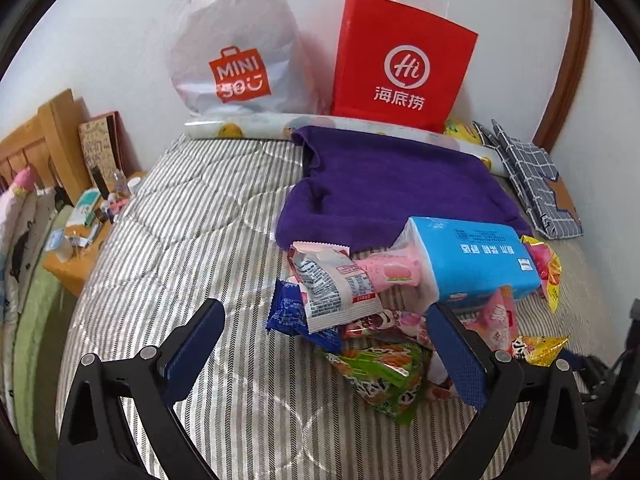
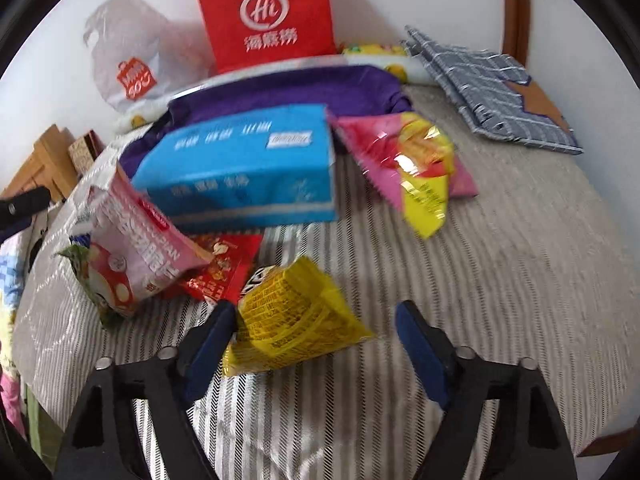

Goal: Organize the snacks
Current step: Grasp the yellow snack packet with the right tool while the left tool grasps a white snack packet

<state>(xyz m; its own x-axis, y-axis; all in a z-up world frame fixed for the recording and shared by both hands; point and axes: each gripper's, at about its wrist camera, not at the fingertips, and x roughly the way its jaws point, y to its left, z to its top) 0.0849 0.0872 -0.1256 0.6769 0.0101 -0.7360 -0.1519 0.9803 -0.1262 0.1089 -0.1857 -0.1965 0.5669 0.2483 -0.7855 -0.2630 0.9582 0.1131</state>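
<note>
A heap of snack packets lies on the striped bed around a blue tissue pack (image 1: 476,260) (image 2: 244,168). In the left wrist view my left gripper (image 1: 324,320) is open above a white packet (image 1: 336,288), a blue packet (image 1: 288,312) and a green packet (image 1: 384,376). In the right wrist view my right gripper (image 2: 316,312) is open, with a yellow packet (image 2: 292,320) lying between its fingers, unclamped. A pink packet (image 2: 132,248) and a red packet (image 2: 220,276) lie to its left; a pink-and-yellow packet (image 2: 412,160) lies beyond.
A purple towel (image 1: 380,188) lies behind the heap. A red paper bag (image 1: 404,64) and a white plastic bag (image 1: 232,48) lean on the wall. A grey checked cloth (image 1: 532,184) lies at the right. A cluttered wooden bedside table (image 1: 80,240) stands at the left.
</note>
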